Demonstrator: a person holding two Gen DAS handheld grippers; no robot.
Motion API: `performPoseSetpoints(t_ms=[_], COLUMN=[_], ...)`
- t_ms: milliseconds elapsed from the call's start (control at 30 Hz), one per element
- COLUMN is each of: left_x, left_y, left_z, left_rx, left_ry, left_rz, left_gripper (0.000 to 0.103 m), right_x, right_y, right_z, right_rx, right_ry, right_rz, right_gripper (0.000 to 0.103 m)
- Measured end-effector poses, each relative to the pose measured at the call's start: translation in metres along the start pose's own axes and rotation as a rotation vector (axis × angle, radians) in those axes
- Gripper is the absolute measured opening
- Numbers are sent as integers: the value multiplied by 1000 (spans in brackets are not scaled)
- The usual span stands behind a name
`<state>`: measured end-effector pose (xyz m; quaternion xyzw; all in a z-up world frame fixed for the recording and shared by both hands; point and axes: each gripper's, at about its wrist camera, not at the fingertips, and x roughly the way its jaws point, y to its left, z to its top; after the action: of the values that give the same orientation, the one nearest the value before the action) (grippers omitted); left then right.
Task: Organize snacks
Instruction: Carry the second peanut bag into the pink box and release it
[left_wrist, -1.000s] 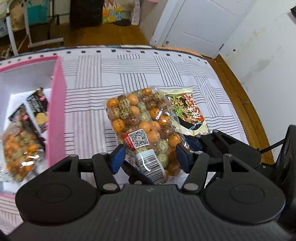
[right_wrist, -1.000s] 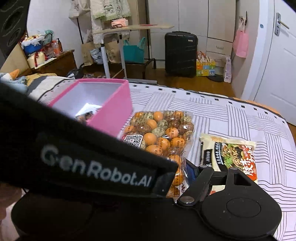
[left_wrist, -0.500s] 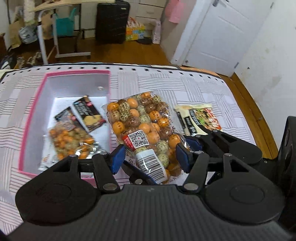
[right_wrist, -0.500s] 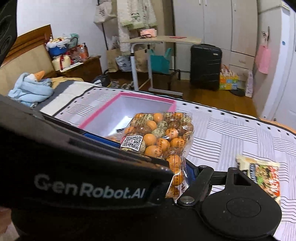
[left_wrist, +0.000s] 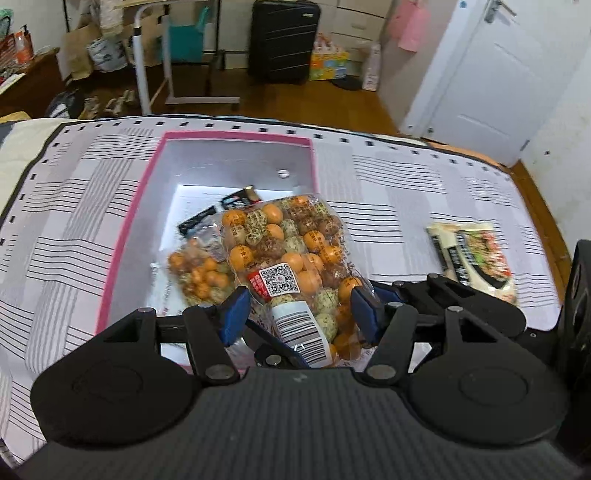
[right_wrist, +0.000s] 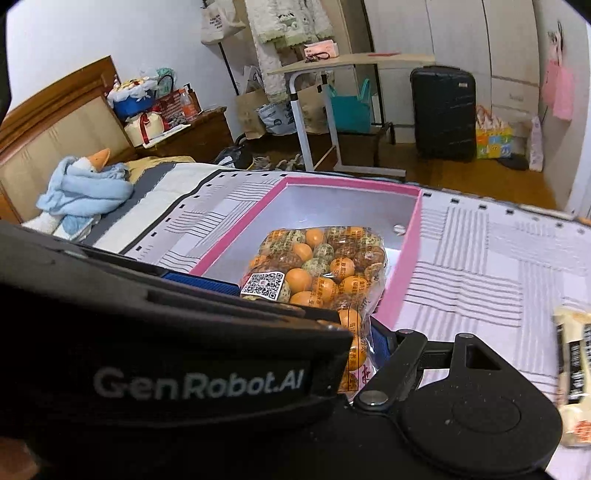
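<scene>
A clear bag of orange and speckled round snacks (left_wrist: 291, 258) is gripped at its near end from both sides. My left gripper (left_wrist: 299, 314) is shut on it, blue pads at either edge. My right gripper (right_wrist: 354, 332) is shut on the same bag (right_wrist: 321, 269); its left finger is hidden behind the left gripper's body. The bag hangs over the near right part of the open pink box (left_wrist: 122, 236), which holds another bag of round snacks (left_wrist: 199, 269) and dark packets (left_wrist: 240, 199). A cream noodle-style packet (left_wrist: 472, 254) lies on the striped bedspread to the right.
The box sits on a striped bedspread (left_wrist: 406, 192) on a bed. A blue plush goose (right_wrist: 81, 184) lies at the bed's head. Beyond the bed are a rolling table (right_wrist: 332, 66), a black suitcase (right_wrist: 443, 110) and a white door (left_wrist: 498, 74).
Both grippers have carried the snack bag to the left, from above the bedspread beside the cream packet to over the pink box. The cream packet stayed behind on the right.
</scene>
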<state>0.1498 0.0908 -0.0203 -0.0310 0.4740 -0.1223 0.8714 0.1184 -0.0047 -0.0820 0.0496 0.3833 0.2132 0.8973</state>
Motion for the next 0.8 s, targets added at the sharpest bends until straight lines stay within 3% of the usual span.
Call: performPoseSetpoints(t_ms=[167, 367, 533, 800], left_x=[22, 27, 20, -13], left_y=[9, 5, -7, -28], left_z=[5, 0, -6, -13], left_rx=[-2, -2, 39, 97], left_ry=[27, 29, 8, -41], left_rz=[74, 49, 111, 79], left_gripper=[64, 75, 75, 75], right_x=[23, 10, -17, -76], right_y=[0, 1, -5, -18], right_z=[-2, -7, -14, -19], right_rx=[0, -64, -99, -197], right_ry=[23, 26, 24, -11], right_rz=[12, -16, -8, -63], right_gripper=[87, 89, 89, 90])
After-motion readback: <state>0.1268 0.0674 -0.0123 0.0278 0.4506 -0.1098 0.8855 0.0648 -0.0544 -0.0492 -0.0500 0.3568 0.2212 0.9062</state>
